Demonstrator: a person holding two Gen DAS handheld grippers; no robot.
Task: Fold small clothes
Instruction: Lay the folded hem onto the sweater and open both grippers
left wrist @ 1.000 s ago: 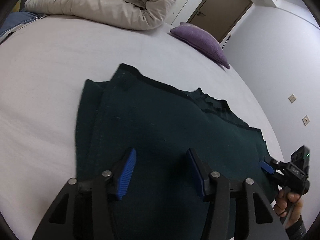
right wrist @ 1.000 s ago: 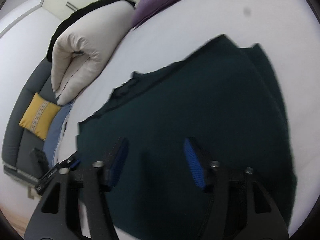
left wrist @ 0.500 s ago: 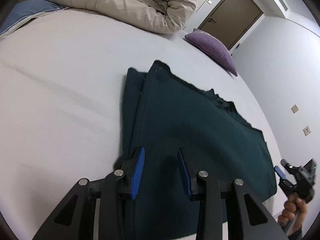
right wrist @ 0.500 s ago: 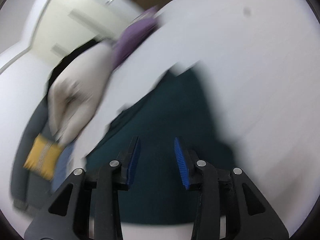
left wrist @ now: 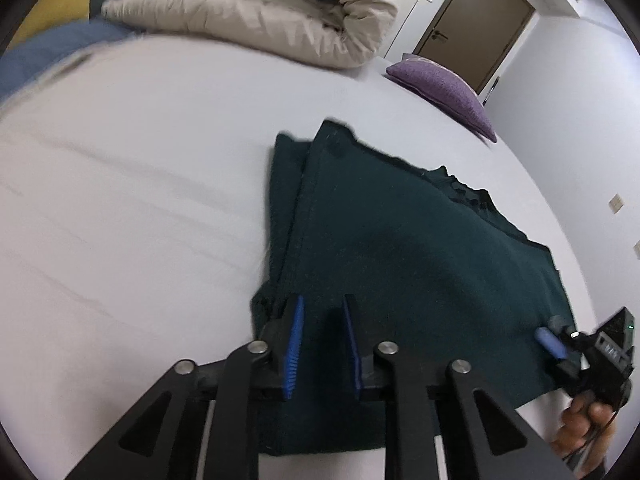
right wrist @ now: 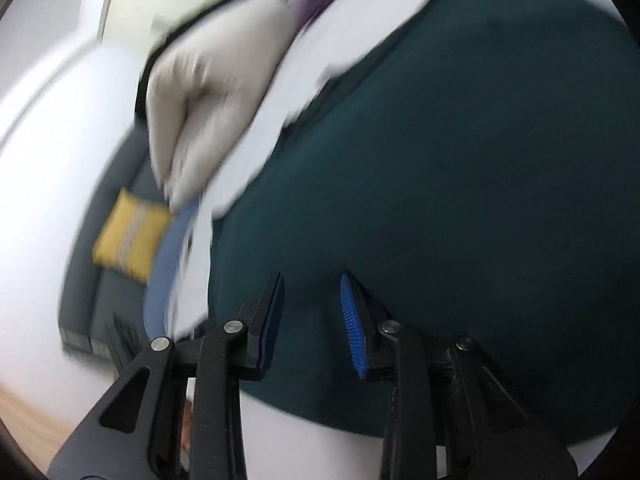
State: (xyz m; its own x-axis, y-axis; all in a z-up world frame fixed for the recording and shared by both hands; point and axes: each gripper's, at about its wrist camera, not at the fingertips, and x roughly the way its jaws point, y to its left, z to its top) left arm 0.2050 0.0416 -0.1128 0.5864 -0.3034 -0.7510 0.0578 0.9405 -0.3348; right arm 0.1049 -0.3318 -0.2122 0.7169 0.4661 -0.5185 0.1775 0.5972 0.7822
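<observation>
A dark green knitted garment [left wrist: 400, 248] lies flat on the white bed sheet [left wrist: 132, 200], with one side folded over along its left edge. My left gripper [left wrist: 322, 312] is open, its jaws narrowed, low over the garment's near left corner. My right gripper [right wrist: 312, 292] is open, over the garment's [right wrist: 460, 184] near edge; it also shows in the left wrist view [left wrist: 556, 340] at the garment's near right corner. The right wrist view is blurred.
A rolled beige duvet [left wrist: 256, 8] lies at the far side of the bed, a purple cushion [left wrist: 444, 92] to its right. A yellow cushion [right wrist: 128, 236] sits on a grey sofa beyond the bed. A brown door [left wrist: 476, 20] stands behind.
Both grippers have come down to the garment's near edge and their jaws have narrowed from wide open. The right gripper has swung fast towards its corner.
</observation>
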